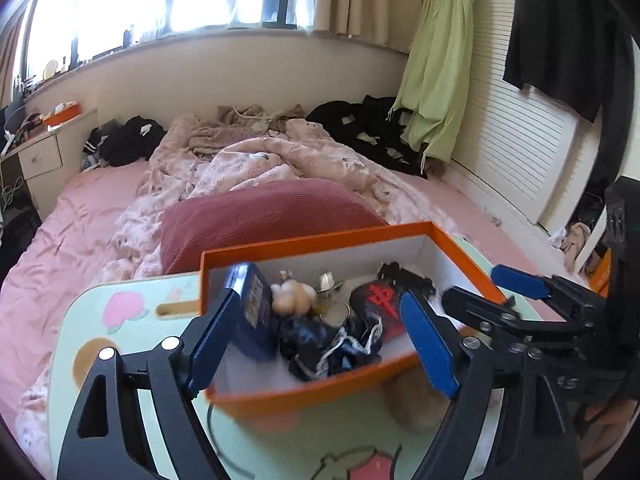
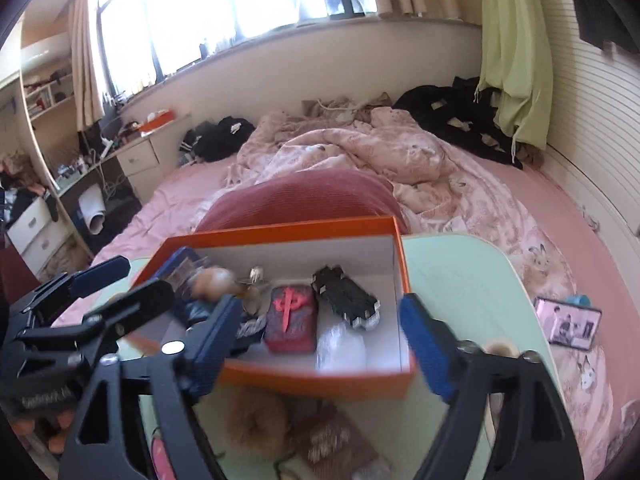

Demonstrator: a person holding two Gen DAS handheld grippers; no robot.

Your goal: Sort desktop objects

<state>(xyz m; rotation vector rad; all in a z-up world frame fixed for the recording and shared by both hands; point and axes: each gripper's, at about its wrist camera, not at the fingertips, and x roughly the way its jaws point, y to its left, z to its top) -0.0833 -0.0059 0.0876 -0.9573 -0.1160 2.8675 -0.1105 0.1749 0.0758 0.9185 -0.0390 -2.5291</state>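
Note:
An orange box (image 2: 280, 230) stands on a pale green lap table (image 2: 464, 280) on the bed. Inside lie a dark red pouch (image 2: 290, 318) with a red cross, a black case (image 2: 346, 298), a clear wrapped packet (image 2: 340, 346), a blue box (image 1: 256, 308), a small plush figure (image 1: 290, 296) and a silver cup (image 1: 330, 282). My right gripper (image 2: 320, 300) hangs open over the box's near side, nothing between its fingers. My left gripper (image 1: 322, 286) is open and empty over the box's left half. Each shows in the other's view: the left gripper (image 2: 146, 276), the right gripper (image 1: 472, 282).
A fluffy brown scrunchie (image 2: 256, 424) and a brown patterned pouch (image 2: 336, 440) lie on the table in front of the box. A red pillow (image 2: 300, 200) presses against the box's far side. A phone (image 2: 568, 322) rests on the pink bed at the right.

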